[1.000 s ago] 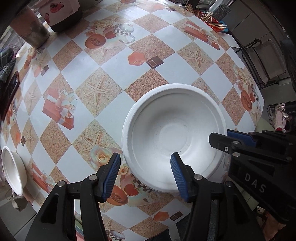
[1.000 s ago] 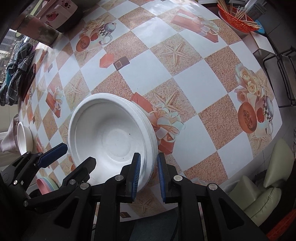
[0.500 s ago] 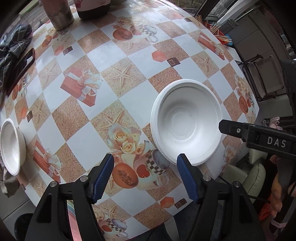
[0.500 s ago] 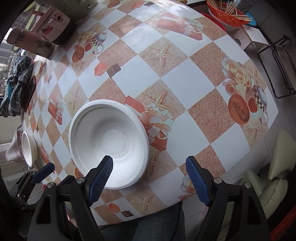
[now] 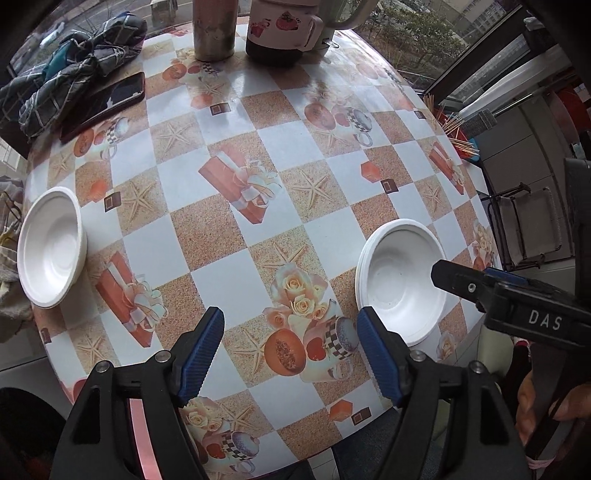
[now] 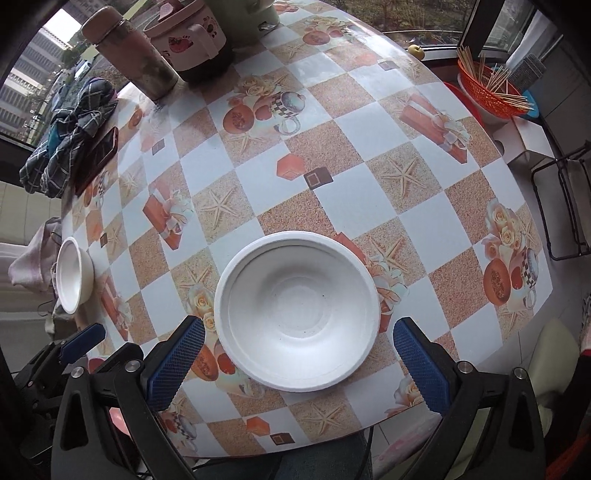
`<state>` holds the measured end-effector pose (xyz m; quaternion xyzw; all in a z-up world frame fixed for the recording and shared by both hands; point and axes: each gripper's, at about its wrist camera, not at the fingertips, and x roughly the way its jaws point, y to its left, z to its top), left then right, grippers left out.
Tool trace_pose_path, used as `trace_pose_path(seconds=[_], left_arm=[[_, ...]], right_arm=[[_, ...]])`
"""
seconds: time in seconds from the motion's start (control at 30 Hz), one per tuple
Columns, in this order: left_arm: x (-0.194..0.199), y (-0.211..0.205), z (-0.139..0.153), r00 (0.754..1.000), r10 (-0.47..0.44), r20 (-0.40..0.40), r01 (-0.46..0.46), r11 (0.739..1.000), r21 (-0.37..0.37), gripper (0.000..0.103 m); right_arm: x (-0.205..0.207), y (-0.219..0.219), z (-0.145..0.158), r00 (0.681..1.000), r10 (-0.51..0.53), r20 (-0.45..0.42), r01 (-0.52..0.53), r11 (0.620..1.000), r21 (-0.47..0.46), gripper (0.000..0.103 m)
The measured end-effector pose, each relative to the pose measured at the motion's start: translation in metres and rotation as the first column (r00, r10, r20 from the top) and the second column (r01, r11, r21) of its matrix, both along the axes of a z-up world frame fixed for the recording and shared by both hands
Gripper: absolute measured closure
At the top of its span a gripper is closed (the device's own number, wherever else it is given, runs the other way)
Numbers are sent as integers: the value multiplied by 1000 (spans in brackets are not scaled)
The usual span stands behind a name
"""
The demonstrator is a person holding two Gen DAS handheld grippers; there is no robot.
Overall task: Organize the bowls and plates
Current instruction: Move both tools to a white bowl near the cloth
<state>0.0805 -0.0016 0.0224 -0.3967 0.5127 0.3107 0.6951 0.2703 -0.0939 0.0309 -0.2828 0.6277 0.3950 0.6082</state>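
Note:
A stack of white foam bowls [image 6: 297,314] sits on the patterned table near its front edge; it also shows at the right of the left wrist view [image 5: 402,286]. A single white bowl [image 5: 50,246] sits at the table's left edge, small in the right wrist view [image 6: 74,275]. My right gripper [image 6: 295,358] is open and empty, raised just in front of the stack. My left gripper [image 5: 290,350] is open and empty, above the table's front, left of the stack. The right gripper's fingers [image 5: 476,284] reach over the stack's right rim in the left wrist view.
A metal bottle [image 5: 214,29], a pink jug [image 5: 284,31], a dark phone [image 5: 105,103] and a plaid cloth [image 5: 70,70] stand at the table's far side. A red basket of skewers [image 6: 487,88] and a folding chair [image 6: 565,199] stand off the right edge.
My right gripper opened and let go of the bowl stack's rim, then drew back. My left gripper pulled back and up from the stack, so more of the table shows.

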Motion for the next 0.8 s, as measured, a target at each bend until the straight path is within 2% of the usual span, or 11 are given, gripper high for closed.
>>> trace_pose_path(seconds=[0.17,0.27,0.33,0.47,0.6,0.8], left_arm=[[-24,17,15,993,71,90,-72,997,17,24],[-44,30,28,981,130,147,-139,989,53,23],[-58,38,30,972,177,156,-188,980,61,22],[-98,63,29,944,295,147,-303,952,40,22],[-140,85,24,913,394,102,-401,915,52,22],[-188,118,9,870,494,12,-493,866,88,22]], right_arm=[[-32,19,0,996,92,-21,-92,996,-1,0],[-50,32,-1,990,138,-35,-138,990,-6,0],[-62,41,-3,984,174,-42,-175,984,-16,0],[-86,64,-5,967,249,-48,-251,968,-29,0],[-112,92,-7,944,326,-47,-328,944,-29,0],[-154,137,-15,904,425,-53,-427,904,-31,0]])
